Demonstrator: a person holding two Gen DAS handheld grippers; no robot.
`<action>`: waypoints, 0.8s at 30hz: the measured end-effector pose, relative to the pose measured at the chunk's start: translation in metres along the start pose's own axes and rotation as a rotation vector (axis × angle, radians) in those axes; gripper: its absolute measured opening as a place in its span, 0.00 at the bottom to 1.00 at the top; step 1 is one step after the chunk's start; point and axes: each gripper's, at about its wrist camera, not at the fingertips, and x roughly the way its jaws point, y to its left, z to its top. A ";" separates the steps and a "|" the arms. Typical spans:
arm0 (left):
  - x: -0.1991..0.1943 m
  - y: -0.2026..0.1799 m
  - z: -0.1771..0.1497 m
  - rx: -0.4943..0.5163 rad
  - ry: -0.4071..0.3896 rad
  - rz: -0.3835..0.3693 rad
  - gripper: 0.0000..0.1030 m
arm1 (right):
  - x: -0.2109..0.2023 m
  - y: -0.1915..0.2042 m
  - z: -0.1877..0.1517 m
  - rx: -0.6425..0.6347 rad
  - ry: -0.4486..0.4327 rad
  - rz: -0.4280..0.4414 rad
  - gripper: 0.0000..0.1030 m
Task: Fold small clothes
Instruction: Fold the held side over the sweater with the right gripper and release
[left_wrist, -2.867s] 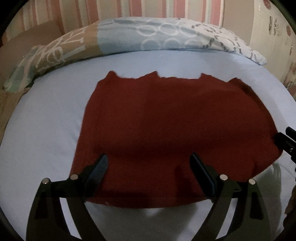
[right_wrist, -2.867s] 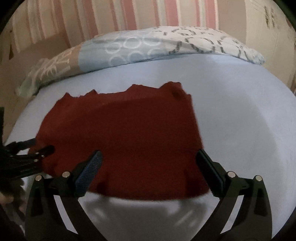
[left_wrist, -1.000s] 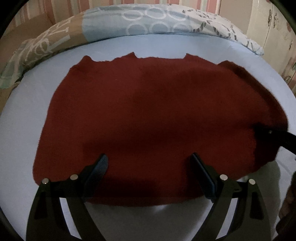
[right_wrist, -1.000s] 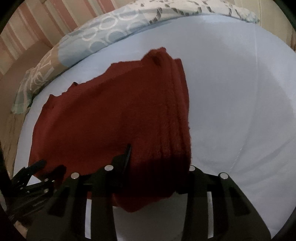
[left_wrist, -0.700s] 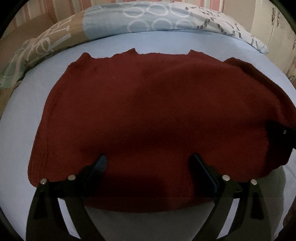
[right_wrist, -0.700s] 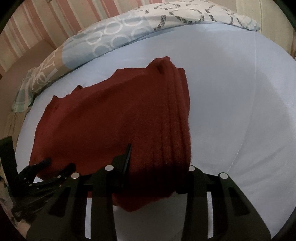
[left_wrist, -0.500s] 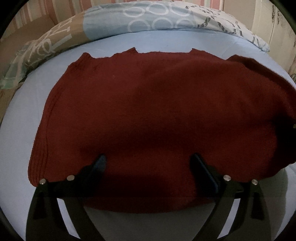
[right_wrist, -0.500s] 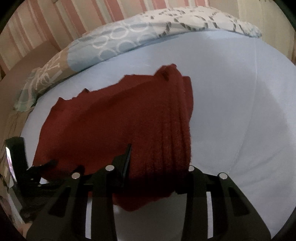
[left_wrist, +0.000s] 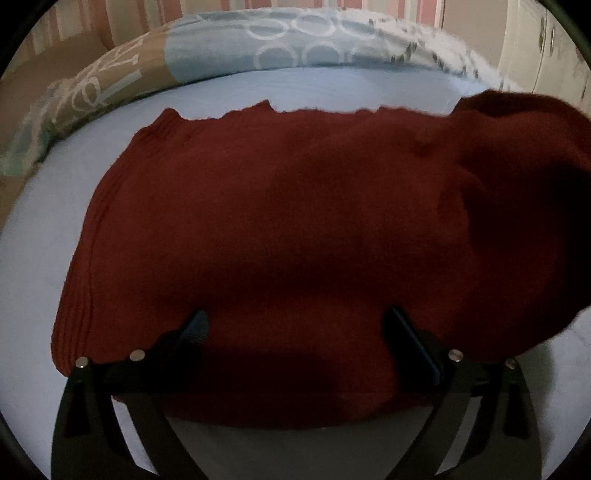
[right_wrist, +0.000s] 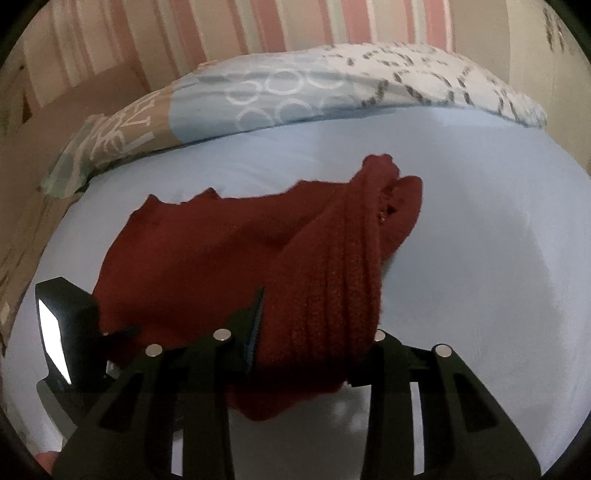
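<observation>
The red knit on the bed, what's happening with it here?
A person is folding the dark red knit garment on the light blue bedsheet with two handheld grippers. The right gripper has a bunched side edge clamped and raised off the sheet. The left gripper is wide open over the near hem, gripping nothing.
</observation>
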 end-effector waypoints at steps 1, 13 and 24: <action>-0.006 0.006 -0.001 -0.010 -0.005 -0.028 0.93 | -0.002 0.005 0.003 -0.015 -0.004 0.005 0.32; -0.080 0.187 -0.008 -0.117 -0.073 0.080 0.93 | 0.009 0.150 0.019 -0.246 -0.031 0.158 0.20; -0.099 0.234 -0.029 -0.198 -0.075 0.105 0.93 | 0.070 0.227 -0.031 -0.328 0.171 0.246 0.30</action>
